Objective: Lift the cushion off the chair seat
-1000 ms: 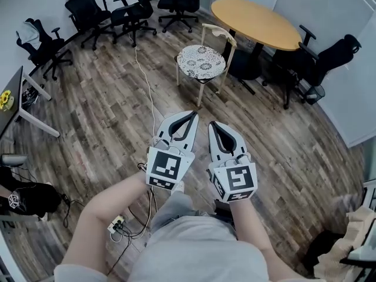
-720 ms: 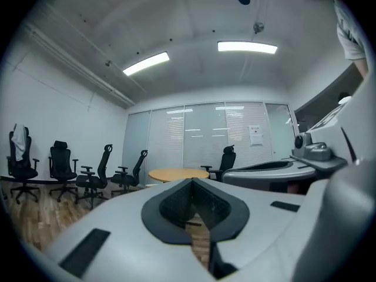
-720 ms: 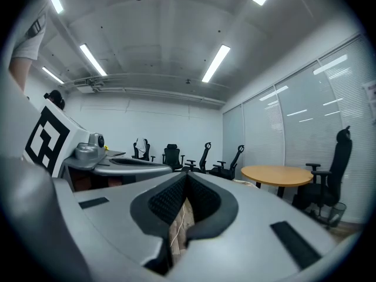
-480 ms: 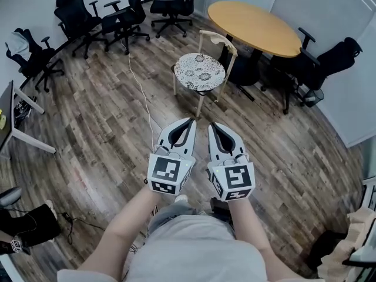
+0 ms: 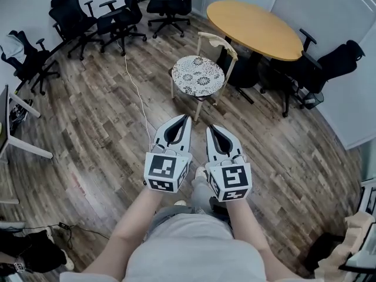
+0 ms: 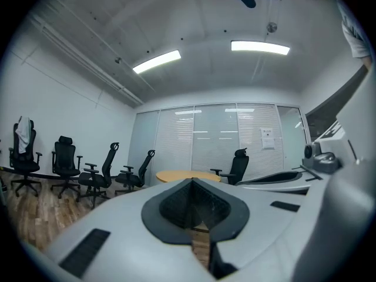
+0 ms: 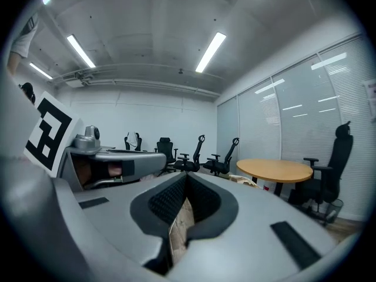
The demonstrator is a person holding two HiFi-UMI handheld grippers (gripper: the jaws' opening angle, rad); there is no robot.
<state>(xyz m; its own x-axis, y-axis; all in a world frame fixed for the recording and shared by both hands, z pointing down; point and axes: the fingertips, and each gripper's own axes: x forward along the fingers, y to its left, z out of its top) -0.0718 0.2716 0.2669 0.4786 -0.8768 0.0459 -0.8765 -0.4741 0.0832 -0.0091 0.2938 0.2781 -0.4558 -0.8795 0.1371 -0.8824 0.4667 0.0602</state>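
Wood floor [image 5: 88, 128]: grey-brown planks fill most of my head view, and a thin white cable [image 5: 136, 87] runs across them towards the chair.
Cushion [image 5: 200, 75]: round, white with a dark lacy pattern, lying flat on the chair seat with nothing touching it.
Chair [image 5: 218, 40]: pale wooden frame, its curved backrest on the far side of the seat. It stands just beside the round table [image 5: 255, 19], whose top is bare yellow wood.
Left gripper [image 5: 186, 117]: clenched and empty. In its own view [image 6: 191, 182] I see the dark pads meet at the tip with only floor showing through the slit below. It is held roughly level, aimed at the chair, well apart from the cushion.
Right gripper [image 5: 210, 128]: clenched as well, jaws together at the tip [image 7: 187, 175] with nothing caught between the pads. It is also well short of the cushion.
Pair: my two grippers sit side by side, close but with a gap between them, marker cubes facing up at me.
Office chairs [image 5: 117, 16]: black, grouped along the far left wall. More black chairs [image 5: 329, 57] stand to the right of the round table.
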